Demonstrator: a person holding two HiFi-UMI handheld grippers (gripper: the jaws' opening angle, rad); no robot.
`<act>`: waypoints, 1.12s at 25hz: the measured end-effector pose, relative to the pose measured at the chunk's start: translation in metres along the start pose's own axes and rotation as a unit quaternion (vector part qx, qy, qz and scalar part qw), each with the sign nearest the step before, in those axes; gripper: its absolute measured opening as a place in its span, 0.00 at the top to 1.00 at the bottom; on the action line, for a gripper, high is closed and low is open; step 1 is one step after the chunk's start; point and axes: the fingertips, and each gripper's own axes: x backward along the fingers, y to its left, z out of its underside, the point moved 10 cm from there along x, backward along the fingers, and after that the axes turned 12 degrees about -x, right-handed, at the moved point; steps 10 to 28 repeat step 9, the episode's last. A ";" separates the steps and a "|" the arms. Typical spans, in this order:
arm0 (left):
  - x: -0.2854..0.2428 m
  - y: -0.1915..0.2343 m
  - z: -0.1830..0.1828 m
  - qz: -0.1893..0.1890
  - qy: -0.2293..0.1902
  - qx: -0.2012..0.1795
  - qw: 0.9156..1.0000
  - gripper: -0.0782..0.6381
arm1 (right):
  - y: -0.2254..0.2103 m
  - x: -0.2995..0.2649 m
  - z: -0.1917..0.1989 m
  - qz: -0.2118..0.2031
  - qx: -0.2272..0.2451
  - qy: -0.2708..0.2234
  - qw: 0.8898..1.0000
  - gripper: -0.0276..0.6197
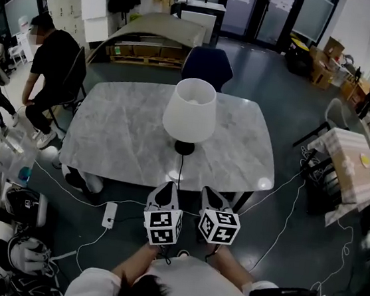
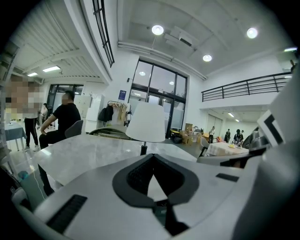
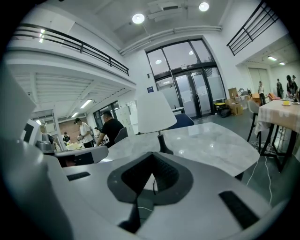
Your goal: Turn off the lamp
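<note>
A table lamp with a white shade [image 1: 189, 110] and a black base [image 1: 184, 148] stands near the middle of the grey marble table [image 1: 120, 129]. Its black cord [image 1: 181, 170] runs toward me over the near edge. My left gripper [image 1: 167, 187] and right gripper [image 1: 210, 193] hover side by side just short of that edge, both shut with nothing between the jaws. The left gripper view shows the shade [image 2: 146, 123] straight ahead beyond the closed tips [image 2: 152, 156]. In the right gripper view the shade [image 3: 156, 112] and base [image 3: 164, 145] rise past the closed tips [image 3: 151, 153].
A blue chair [image 1: 208, 66] stands at the table's far side. A person in black [image 1: 53, 67] sits at the left corner. A white power strip [image 1: 109, 214] and cables lie on the floor. Another laid table [image 1: 347, 164] is at the right.
</note>
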 end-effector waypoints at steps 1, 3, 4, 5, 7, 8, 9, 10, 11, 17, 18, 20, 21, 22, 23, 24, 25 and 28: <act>0.000 -0.001 0.000 0.001 0.001 0.000 1.000 0.88 | 0.000 0.001 0.000 0.001 0.000 0.001 1.000 0.96; 0.000 -0.002 0.001 0.004 0.001 0.000 1.000 0.88 | -0.001 0.002 0.001 0.003 -0.002 0.002 1.000 0.96; 0.000 -0.002 0.001 0.005 0.002 0.000 1.000 0.88 | -0.001 0.002 0.002 0.003 -0.002 0.002 1.000 0.96; 0.001 -0.001 0.001 0.005 0.002 0.000 1.000 0.88 | 0.000 0.002 0.002 0.004 -0.002 0.002 1.000 0.96; 0.000 0.000 0.003 0.006 0.001 -0.001 1.000 0.88 | 0.001 0.002 0.004 0.005 -0.001 0.001 1.000 0.96; 0.000 0.001 0.003 0.005 0.001 -0.001 1.000 0.88 | 0.001 0.001 0.004 0.005 0.000 0.001 1.000 0.96; 0.000 0.002 0.004 0.005 0.001 -0.001 1.000 0.88 | 0.002 0.001 0.004 0.005 0.001 0.000 1.000 0.96; 0.000 0.002 0.004 0.005 0.001 -0.001 1.000 0.88 | 0.002 0.001 0.004 0.005 0.001 0.000 1.000 0.96; 0.000 0.002 0.004 0.005 0.001 -0.001 1.000 0.88 | 0.002 0.001 0.004 0.005 0.001 0.000 1.000 0.96; 0.000 0.002 0.004 0.005 0.001 -0.001 1.000 0.88 | 0.002 0.001 0.004 0.005 0.001 0.000 1.000 0.96; 0.000 0.002 0.004 0.005 0.001 -0.001 1.000 0.88 | 0.002 0.001 0.004 0.005 0.001 0.000 1.000 0.96; 0.000 0.002 0.004 0.005 0.001 -0.001 1.000 0.88 | 0.002 0.001 0.004 0.005 0.001 0.000 1.000 0.96; 0.000 0.002 0.004 0.005 0.001 -0.001 1.000 0.88 | 0.002 0.001 0.004 0.005 0.001 0.000 1.000 0.96; 0.000 0.002 0.004 0.005 0.001 -0.001 1.000 0.88 | 0.002 0.001 0.004 0.005 0.001 0.000 1.000 0.96; 0.000 0.002 0.004 0.005 0.001 -0.001 1.000 0.88 | 0.002 0.001 0.004 0.005 0.001 0.000 1.000 0.96; 0.000 0.002 0.004 0.005 0.001 -0.001 1.000 0.88 | 0.002 0.001 0.004 0.005 0.001 0.000 1.000 0.96; 0.000 0.002 0.004 0.005 0.001 -0.001 1.000 0.88 | 0.002 0.001 0.004 0.005 0.001 0.000 1.000 0.96; 0.000 0.002 0.004 0.005 0.001 -0.001 1.000 0.88 | 0.002 0.001 0.004 0.005 0.001 0.000 1.000 0.96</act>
